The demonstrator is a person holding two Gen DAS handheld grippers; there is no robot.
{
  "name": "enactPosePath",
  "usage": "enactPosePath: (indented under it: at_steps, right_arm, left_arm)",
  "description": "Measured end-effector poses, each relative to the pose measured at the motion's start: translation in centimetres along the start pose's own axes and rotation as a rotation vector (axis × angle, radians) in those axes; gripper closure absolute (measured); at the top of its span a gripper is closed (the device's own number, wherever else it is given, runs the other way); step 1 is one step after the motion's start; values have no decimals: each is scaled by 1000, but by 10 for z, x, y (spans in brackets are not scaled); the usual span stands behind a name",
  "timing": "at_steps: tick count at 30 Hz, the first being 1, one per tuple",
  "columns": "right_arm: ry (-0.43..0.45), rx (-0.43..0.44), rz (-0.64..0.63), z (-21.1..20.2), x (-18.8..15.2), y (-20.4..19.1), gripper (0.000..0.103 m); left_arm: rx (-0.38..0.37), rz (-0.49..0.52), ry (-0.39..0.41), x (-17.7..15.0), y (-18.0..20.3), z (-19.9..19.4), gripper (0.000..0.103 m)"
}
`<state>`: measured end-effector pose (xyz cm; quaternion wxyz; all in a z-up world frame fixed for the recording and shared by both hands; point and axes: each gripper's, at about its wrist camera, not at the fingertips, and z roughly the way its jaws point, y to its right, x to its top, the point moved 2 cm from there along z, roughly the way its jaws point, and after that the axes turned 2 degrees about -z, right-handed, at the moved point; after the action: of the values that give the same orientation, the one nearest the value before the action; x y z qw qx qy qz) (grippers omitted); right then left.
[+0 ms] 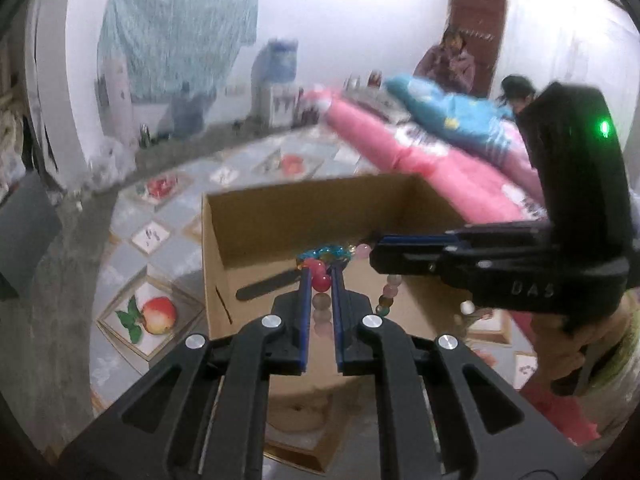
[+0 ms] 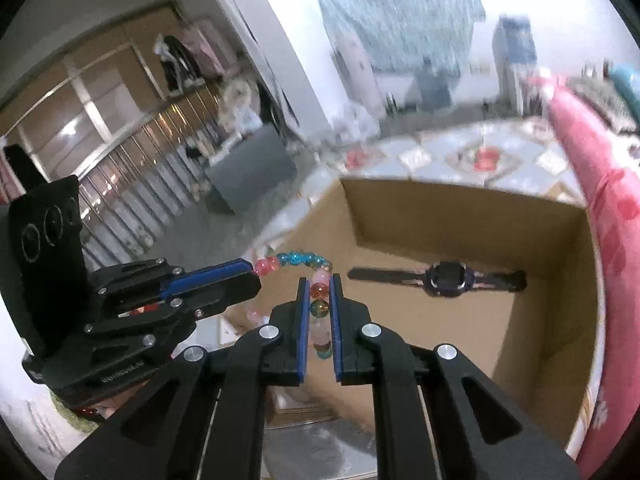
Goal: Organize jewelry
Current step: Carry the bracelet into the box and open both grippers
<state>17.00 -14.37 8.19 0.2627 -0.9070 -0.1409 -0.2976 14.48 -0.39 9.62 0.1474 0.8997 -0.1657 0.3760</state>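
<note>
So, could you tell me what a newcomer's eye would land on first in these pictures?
Most striking is the colourful bead bracelet, pinched by both the left gripper and the right gripper above the near edge of an open cardboard box. Next comes the dark wristwatch, lying flat on the box floor. Behind the box, a bright pink quilt lies along the right.

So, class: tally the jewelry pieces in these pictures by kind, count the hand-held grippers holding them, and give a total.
Multicoloured glass-bead bracelet: 1
Dark plastic wristwatch lying in the brown cardboard box: 1
Hand-held grippers: 2, left hand-held gripper and right hand-held gripper, both shut on the bracelet
Total: 4
</note>
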Motion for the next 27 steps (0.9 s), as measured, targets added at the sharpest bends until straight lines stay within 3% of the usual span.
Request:
enactPosePath:
  at_steps: [6,10,15,20,27]
  right_arm:
    - [-195,1,60,58,8,23,93]
    - [-243,-10,78,79,11,31,92]
    - [-191,11,109,71,11,40,92]
    - [-102,28,123,34,5,43,92]
    - [51,88,62,-43,-27,27,92]
  left_arm:
    - [54,5,-147,-7,-19,50,94]
    - [92,24,-178,-8,-24,64,94]
    - [105,8,-168,-10,-29,63,94]
    - [107,-8,-114,-11,-30,43,94]
    - [44,-4,38,-32,-17,-15,92]
